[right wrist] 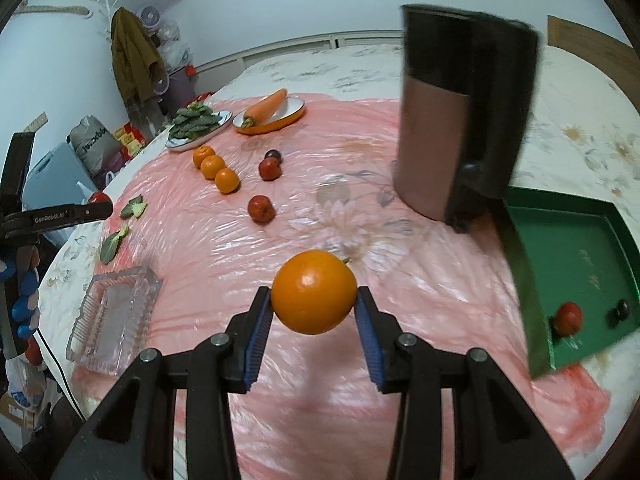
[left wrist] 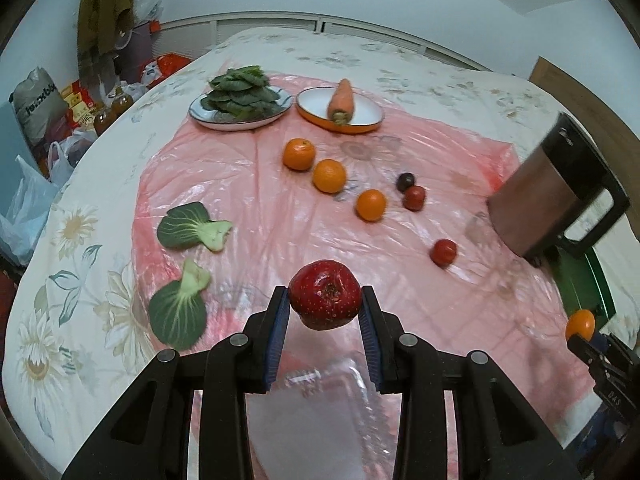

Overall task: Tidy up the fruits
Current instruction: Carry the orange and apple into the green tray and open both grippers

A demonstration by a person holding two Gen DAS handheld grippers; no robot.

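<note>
My left gripper (left wrist: 325, 300) is shut on a red apple (left wrist: 325, 294) and holds it above the pink plastic sheet, over a clear glass dish (left wrist: 320, 380). My right gripper (right wrist: 314, 300) is shut on an orange (right wrist: 314, 292) held above the sheet, left of a green tray (right wrist: 576, 248). The tray holds a small red fruit (right wrist: 568, 317) and a dark fruit (right wrist: 619, 312). Three oranges (left wrist: 329, 176) lie in a row mid-table, with small red fruits (left wrist: 414, 198) and a dark plum (left wrist: 406, 181) beside them. The glass dish also shows in the right wrist view (right wrist: 112, 320).
A steel and black kettle (right wrist: 460, 120) stands beside the green tray. At the back, a plate of leafy greens (left wrist: 240, 100) and an orange dish with a carrot (left wrist: 340, 108). Two bok choy pieces (left wrist: 192, 226) lie at the left. Bags and clutter line the far left.
</note>
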